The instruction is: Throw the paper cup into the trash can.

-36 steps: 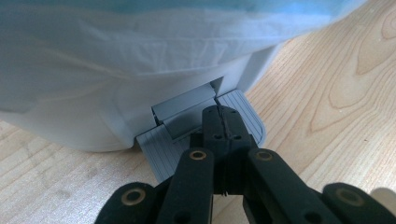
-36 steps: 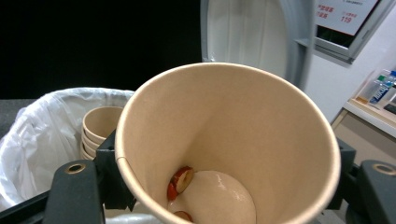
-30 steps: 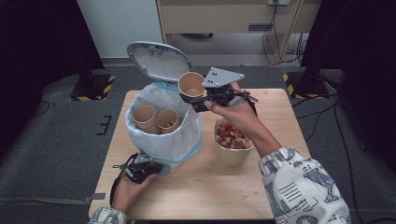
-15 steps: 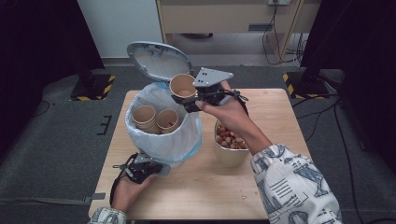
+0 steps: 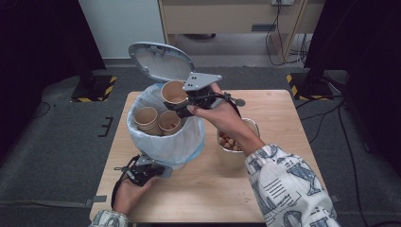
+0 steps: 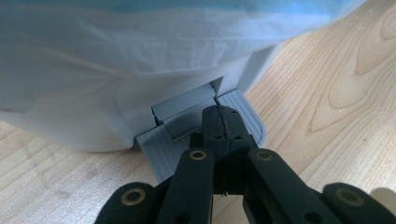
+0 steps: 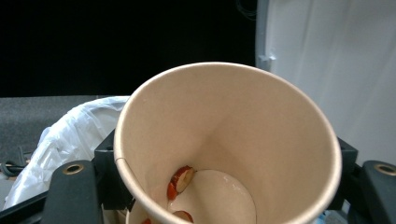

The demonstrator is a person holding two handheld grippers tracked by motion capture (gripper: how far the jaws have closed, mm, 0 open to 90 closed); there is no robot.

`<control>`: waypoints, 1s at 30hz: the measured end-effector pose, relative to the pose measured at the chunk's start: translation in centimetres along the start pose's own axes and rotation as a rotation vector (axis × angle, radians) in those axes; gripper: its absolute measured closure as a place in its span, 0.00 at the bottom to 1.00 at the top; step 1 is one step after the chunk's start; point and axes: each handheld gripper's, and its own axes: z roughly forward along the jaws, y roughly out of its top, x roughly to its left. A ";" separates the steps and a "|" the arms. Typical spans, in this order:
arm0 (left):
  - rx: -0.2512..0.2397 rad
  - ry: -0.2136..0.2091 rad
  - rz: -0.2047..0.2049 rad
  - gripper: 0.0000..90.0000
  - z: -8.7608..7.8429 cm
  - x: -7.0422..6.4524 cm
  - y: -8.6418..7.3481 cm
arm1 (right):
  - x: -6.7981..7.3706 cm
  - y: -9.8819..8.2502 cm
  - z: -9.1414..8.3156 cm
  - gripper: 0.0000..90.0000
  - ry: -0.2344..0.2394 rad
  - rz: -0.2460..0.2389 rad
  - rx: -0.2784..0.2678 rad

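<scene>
High view: my right gripper (image 5: 182,108) has carried the brown paper cup (image 5: 174,92) leftward from beside the round metal bowl of peanuts (image 5: 235,155) until it hangs over the back rim of the white pedal bin lined with a pale blue plastic bag (image 5: 166,142), under the raised grey lid (image 5: 158,61). Its jaws clamp the cup's wall from both sides and have just been easing open a little, with the cup between them, so I judge the drop onto the two paper cups already in the bag (image 5: 156,120) is close.

My left gripper (image 5: 146,171) sits at the bin's foot, jaws closed together and empty.

The left gripper view tells me why the lid stands up: the closed tips press down on the ribbed grey foot pedal (image 6: 240,109), which the high view hides behind the bag. The right gripper view looks into the held cup and shows a few reddish peanut scraps (image 7: 181,179) at its bottom, invisible from above.
</scene>
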 end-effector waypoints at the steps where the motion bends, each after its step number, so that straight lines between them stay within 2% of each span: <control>1: 0.000 0.000 0.001 1.00 0.0 0.0 0.0 | 0.1 0.0 0.2 0.29 0.006 0.003 0.002; 17: 0.002 0.000 0.003 1.00 0.0 0.0 0.0 | 1.0 -0.2 2.5 0.28 0.062 0.016 0.069; 20: 0.002 0.000 0.003 1.00 0.0 0.0 0.0 | 1.1 -0.4 3.0 0.19 0.071 0.054 0.080; 30: 0.002 0.001 0.004 1.00 0.0 0.0 0.0 | 1.2 -0.3 3.0 0.18 0.068 0.057 0.065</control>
